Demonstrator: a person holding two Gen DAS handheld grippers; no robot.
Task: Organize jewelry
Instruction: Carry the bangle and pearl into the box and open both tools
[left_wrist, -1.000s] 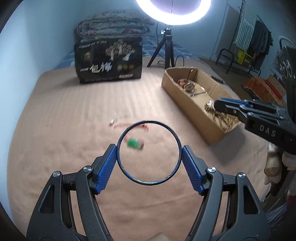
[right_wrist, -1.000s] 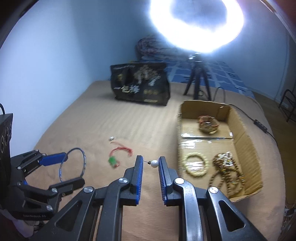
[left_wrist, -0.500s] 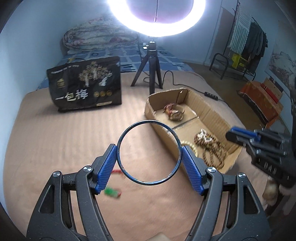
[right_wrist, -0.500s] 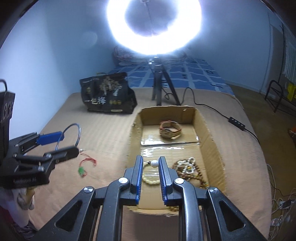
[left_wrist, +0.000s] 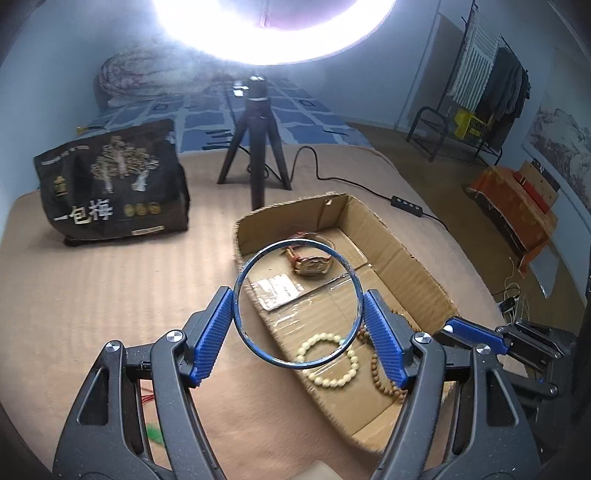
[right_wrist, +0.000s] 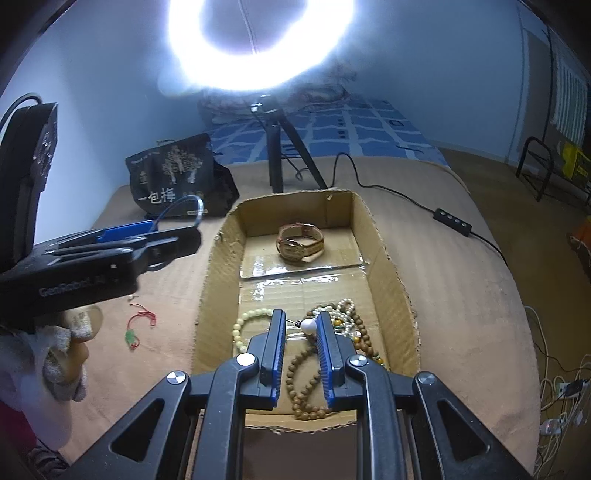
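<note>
My left gripper (left_wrist: 298, 317) is shut on a thin blue bangle (left_wrist: 240, 280) and holds it above the left wall of the cardboard box (left_wrist: 417, 266). It also shows in the right wrist view (right_wrist: 147, 236) with the bangle (right_wrist: 184, 201). My right gripper (right_wrist: 301, 326) is shut on a white pearl earring (right_wrist: 308, 325) over the near end of the box (right_wrist: 388, 266). In the box lie a watch (right_wrist: 301, 247), a pale bead bracelet (right_wrist: 245, 325) and brown bead strands (right_wrist: 306, 384).
A red cord with a green charm (right_wrist: 135, 326) lies on the tan bedcover left of the box. A black bag (right_wrist: 177, 177) and a ring-light tripod (right_wrist: 277, 155) stand behind. A cable with a switch (right_wrist: 452, 221) runs to the right.
Both grippers have moved right and forward toward the box. The bangle has gone from over the bedcover to over the box's left wall. The pearl earring is now over the box's near end.
</note>
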